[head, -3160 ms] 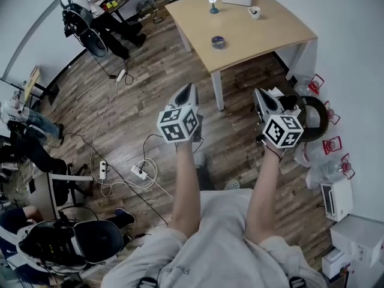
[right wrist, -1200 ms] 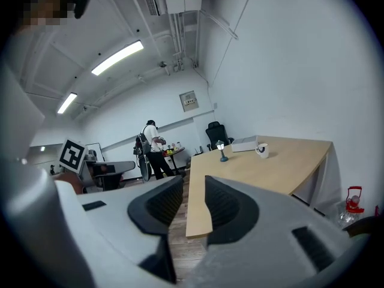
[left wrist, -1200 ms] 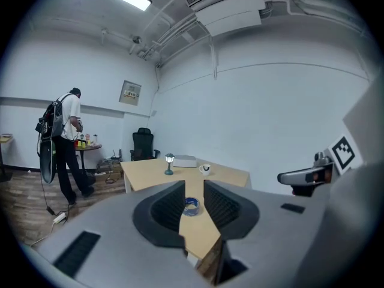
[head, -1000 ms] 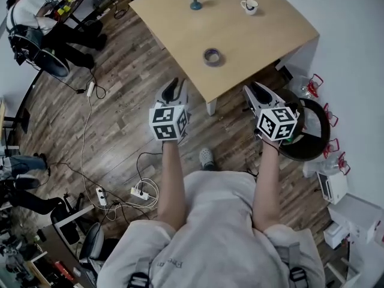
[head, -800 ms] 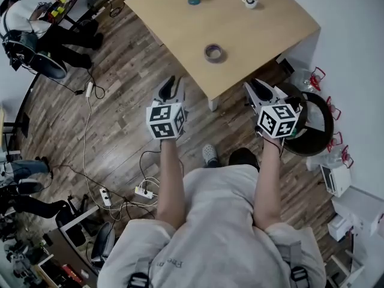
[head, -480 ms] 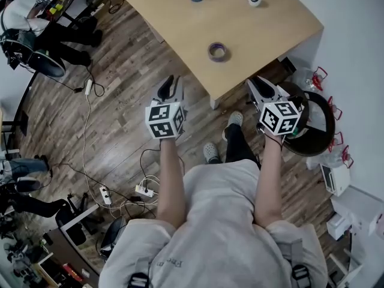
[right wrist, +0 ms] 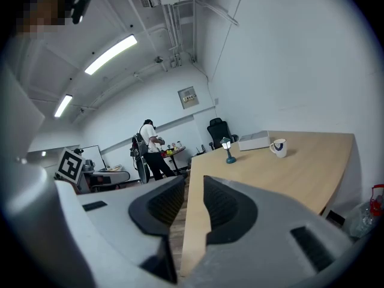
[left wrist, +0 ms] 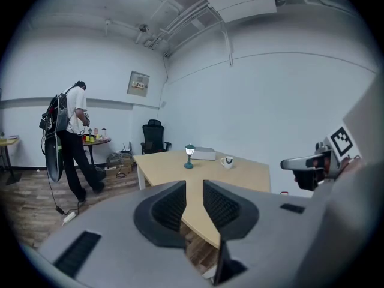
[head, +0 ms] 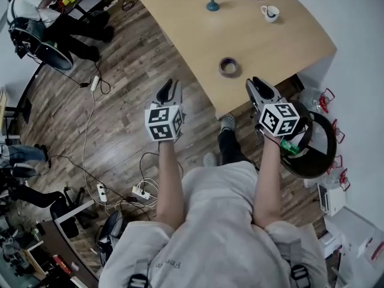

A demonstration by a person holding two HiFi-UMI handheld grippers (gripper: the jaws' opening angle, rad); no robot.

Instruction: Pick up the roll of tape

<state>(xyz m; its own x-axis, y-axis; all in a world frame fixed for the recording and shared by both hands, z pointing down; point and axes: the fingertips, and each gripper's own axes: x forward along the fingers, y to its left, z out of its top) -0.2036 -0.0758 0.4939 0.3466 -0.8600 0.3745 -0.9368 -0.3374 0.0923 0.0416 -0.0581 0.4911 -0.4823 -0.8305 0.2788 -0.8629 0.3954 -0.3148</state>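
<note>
1. Both grippers are kept empty; the jaws of the left gripper (head: 168,89) are narrowly parted.
2. Jaws of the right gripper (head: 257,86), also parted, have just been closed slightly.
3. The roll of tape (head: 228,67) is laid on the table (head: 282,47), just beyond both.

Both arms are held extended forward, side by side. The left gripper (head: 168,90) is held with its jaws slightly apart, nothing between the fingers. The right gripper (head: 258,86) jaws, likewise apart and empty, have just been closing.

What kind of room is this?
Probably an office or lab workspace: a light wooden table holding a roll of tape, a black office chair by the wall, and a power strip with loose cables on the wood floor.
</note>
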